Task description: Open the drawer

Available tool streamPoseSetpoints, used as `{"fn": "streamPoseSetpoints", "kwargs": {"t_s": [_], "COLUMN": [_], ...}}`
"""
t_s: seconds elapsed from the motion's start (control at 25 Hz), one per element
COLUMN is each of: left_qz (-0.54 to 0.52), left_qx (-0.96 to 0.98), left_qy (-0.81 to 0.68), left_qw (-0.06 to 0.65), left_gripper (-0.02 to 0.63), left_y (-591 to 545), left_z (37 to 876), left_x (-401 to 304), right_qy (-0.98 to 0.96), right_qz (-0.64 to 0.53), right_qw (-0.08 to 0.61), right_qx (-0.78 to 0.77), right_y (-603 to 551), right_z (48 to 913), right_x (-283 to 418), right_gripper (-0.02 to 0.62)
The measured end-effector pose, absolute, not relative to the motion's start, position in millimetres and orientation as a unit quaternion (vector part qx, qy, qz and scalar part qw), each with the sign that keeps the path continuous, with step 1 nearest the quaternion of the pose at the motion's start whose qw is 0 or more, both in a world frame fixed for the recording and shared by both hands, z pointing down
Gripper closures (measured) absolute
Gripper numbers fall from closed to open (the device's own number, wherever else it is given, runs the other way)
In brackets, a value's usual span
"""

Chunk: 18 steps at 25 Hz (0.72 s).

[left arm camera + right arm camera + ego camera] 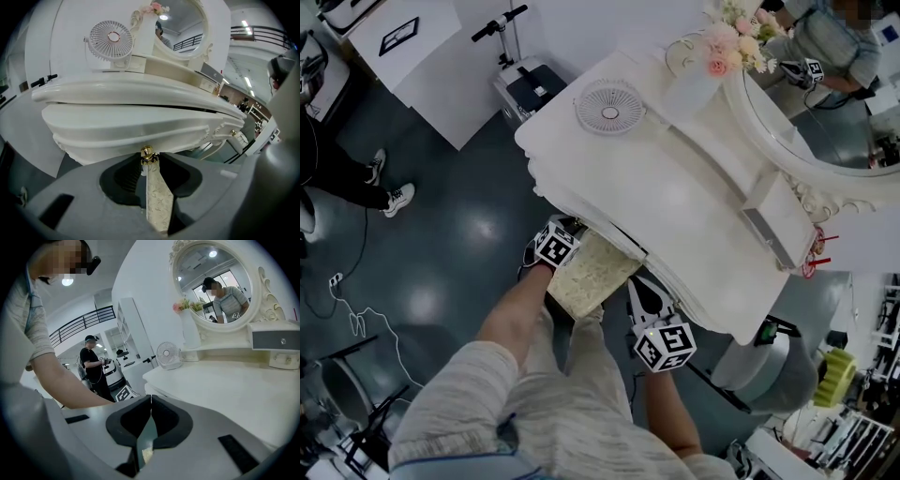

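A white dressing table (675,206) fills the head view, and its curved front (136,126) fills the left gripper view. On the lower edge of that front sits a small gold drawer knob (147,153). My left gripper (147,155) has its jaws shut on that knob. In the head view my left gripper (567,230) reaches under the table's front edge. A cream patterned surface (592,272) juts out below that edge, between the grippers. To its right my right gripper (639,281) is shut with nothing in it; its tips (151,397) meet just off the tabletop's edge.
On the tabletop stand a small white fan (609,105), a vase of pink flowers (727,47), an oval mirror (825,131) and a little box with a grey drawer (773,225). A bystander's shoes (394,197) and a scooter (511,42) are on the dark floor at left.
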State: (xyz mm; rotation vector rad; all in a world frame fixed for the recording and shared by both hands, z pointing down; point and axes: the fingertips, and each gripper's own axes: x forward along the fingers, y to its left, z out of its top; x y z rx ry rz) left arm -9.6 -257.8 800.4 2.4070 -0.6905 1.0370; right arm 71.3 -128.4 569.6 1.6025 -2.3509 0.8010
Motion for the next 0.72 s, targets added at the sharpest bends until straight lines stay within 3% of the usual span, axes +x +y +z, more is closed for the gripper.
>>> {"fn": "streamPoseSetpoints", "kwargs": {"t_s": [0.72], "left_qz": [0.394], "left_qx": [0.86], "left_qy": [-0.232], "left_qw": [0.228], "left_gripper": [0.474], "left_y": [-213.1], "left_z": [802.8], "left_x": [-54.0], "right_qy": [-0.8], "right_qz": [0.259], "right_qw": [0.087], "right_qx": [0.533], "right_y": [-140.3], "right_z": [547.9], "right_x": [51.9], "right_gripper": [0.585]}}
